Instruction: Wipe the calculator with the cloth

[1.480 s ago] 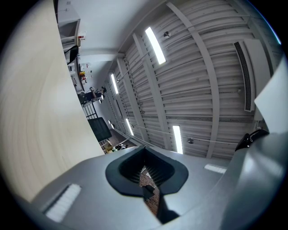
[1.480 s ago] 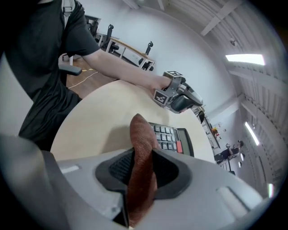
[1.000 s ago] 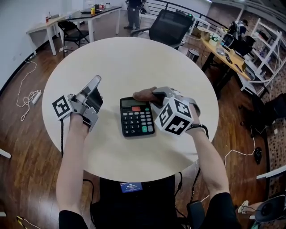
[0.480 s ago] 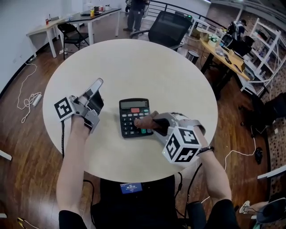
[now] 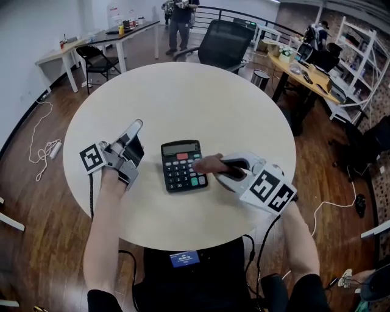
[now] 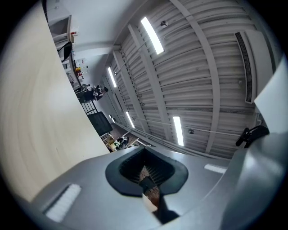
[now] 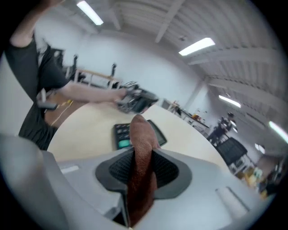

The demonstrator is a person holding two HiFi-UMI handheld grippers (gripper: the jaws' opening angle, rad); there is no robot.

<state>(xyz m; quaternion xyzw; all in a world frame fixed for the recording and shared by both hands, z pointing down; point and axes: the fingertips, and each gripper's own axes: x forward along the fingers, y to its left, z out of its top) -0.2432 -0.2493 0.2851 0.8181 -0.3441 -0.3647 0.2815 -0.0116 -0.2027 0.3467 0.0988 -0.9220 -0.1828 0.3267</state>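
Note:
A black calculator (image 5: 182,164) with a grey display, one red key and one green key lies near the middle of the round table (image 5: 183,97). My right gripper (image 5: 220,167) is shut on a brown cloth (image 5: 209,163), whose end lies on the calculator's right side over the keys. In the right gripper view the cloth (image 7: 141,157) stands out between the dark pads, with the calculator (image 7: 132,134) just beyond it. Left of the calculator my left gripper (image 5: 134,129) is shut, tilted up off the table, apart from the calculator. In the left gripper view (image 6: 146,177) its pads are pressed together with nothing between them.
A black office chair (image 5: 228,39) stands behind the table. Desks (image 5: 97,36) and a standing person (image 5: 180,18) are at the back left, shelving and cluttered desks (image 5: 317,67) at the right. Cables (image 5: 42,146) lie on the wooden floor at the left.
My right gripper has drawn the cloth from the calculator's top right corner down across the keys, then a little to the right, rolling as it went. The left gripper has stayed put.

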